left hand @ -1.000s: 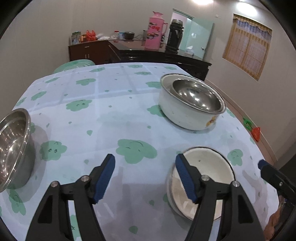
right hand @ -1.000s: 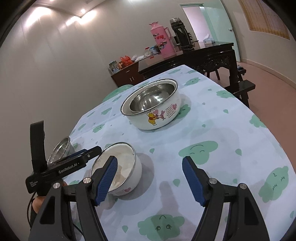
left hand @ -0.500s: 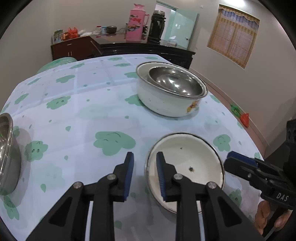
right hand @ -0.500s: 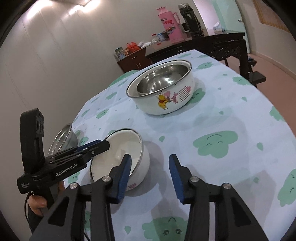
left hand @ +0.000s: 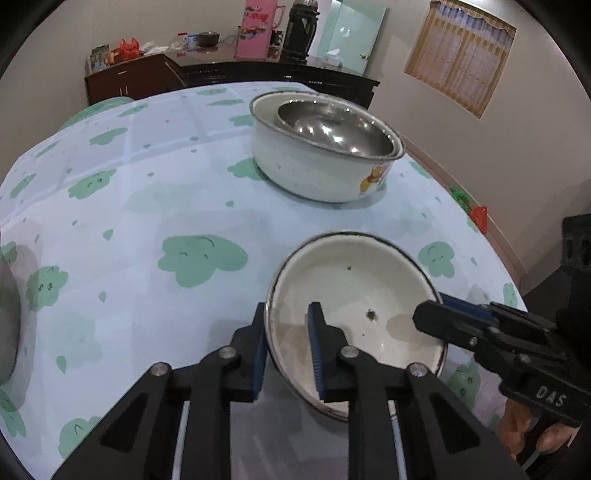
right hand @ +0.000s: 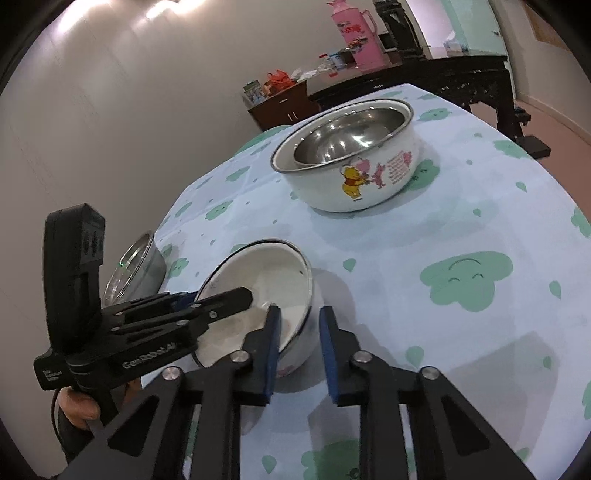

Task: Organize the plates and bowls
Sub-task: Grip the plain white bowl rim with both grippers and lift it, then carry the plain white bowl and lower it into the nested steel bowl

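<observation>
A small white enamel bowl (left hand: 354, 295) sits near the table's front edge and is tilted; it also shows in the right wrist view (right hand: 258, 280). My left gripper (left hand: 288, 347) is shut on its near rim, one finger inside and one outside. My right gripper (right hand: 297, 339) is shut on the opposite rim of the same bowl, and shows in the left wrist view (left hand: 461, 321). A large white cartoon-printed bowl (left hand: 317, 173) stands farther back with a steel bowl (left hand: 332, 125) nested inside it.
Another steel bowl (right hand: 136, 266) stands at the table's left edge. The round table (left hand: 147, 192) has a pale cloth with green clouds. A dark sideboard (left hand: 229, 74) with a pink flask (left hand: 256, 27) stands behind.
Both grippers moved in on the small white bowl and closed from wide open onto its rim, one on each side. The bowl now sits tilted.
</observation>
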`<state>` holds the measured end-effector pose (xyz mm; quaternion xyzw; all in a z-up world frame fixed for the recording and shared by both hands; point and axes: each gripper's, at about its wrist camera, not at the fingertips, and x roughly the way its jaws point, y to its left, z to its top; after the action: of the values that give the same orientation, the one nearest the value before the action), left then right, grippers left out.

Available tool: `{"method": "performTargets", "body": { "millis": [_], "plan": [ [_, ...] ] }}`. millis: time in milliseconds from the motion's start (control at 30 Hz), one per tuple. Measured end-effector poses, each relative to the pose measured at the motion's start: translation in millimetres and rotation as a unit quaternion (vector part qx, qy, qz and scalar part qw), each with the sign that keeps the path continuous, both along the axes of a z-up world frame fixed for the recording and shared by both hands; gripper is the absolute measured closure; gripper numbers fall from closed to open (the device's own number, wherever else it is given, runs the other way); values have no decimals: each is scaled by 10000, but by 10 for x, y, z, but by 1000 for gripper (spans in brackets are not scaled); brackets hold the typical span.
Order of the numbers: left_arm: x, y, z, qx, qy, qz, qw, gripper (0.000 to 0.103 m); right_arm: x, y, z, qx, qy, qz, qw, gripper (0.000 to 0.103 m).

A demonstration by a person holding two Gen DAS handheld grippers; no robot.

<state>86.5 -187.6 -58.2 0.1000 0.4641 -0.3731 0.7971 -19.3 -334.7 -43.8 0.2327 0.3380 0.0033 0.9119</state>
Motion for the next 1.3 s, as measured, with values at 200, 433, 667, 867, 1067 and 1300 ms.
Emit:
{"method": "performTargets", "body": {
  "millis": [200,433,667,867,1067,1300],
  "plan": [
    [19,25,5,-80,27,81,9999,92,-12,42,7,-149,-17,4,9999,84],
    [-33,10,99,-193,-173,55,9996,92,-80,-29,75,-49,-167,10,9998,91],
    [12,-112,335,-369,-314,98,9988,92,-79,-111,339,-267,-405,-38,9988,91],
    [188,-369,703,-536,-675,128,9962,92,4,-290,640,-373,-718,-111,9967,91],
    [515,-749,883,-659,-731,113,9951,92,266,-620,933,-428,-965,-411,9936,91],
    [899,-1067,740,-654,-430,176,9968,92,694,-990,914,-252,-837,-695,9937,91]
  ]
}}
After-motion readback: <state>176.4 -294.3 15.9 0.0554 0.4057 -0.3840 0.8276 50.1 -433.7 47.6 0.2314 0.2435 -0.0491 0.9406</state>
